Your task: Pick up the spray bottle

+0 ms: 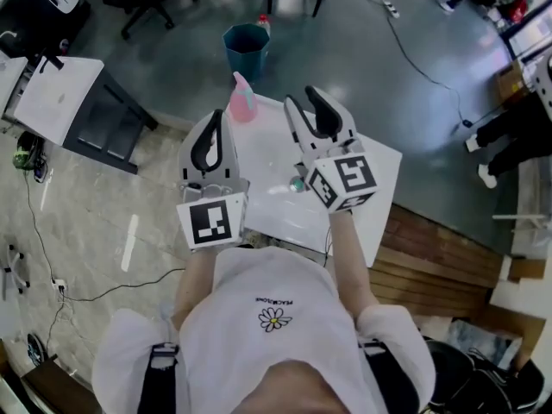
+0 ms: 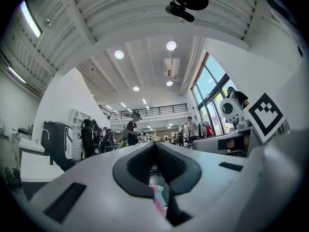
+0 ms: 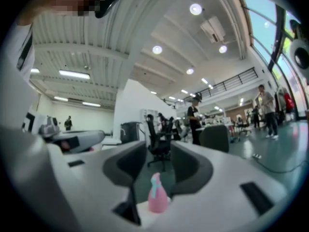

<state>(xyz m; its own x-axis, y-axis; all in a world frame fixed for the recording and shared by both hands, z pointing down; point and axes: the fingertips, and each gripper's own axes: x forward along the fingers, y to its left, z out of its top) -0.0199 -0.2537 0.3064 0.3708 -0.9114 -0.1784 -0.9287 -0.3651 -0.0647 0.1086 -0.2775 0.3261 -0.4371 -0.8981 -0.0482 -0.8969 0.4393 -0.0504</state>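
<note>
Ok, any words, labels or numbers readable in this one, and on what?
White shirt: a short line of print above a daisy, too small to read.
Marker cubes: black-and-white square patterns only, no letters or digits.
Pink spray bottle: no legible label.
Nothing else can be read in any view.

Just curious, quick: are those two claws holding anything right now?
Left gripper: closed, holding nothing.
Right gripper: open, empty; the spray bottle stands untouched ahead.
</note>
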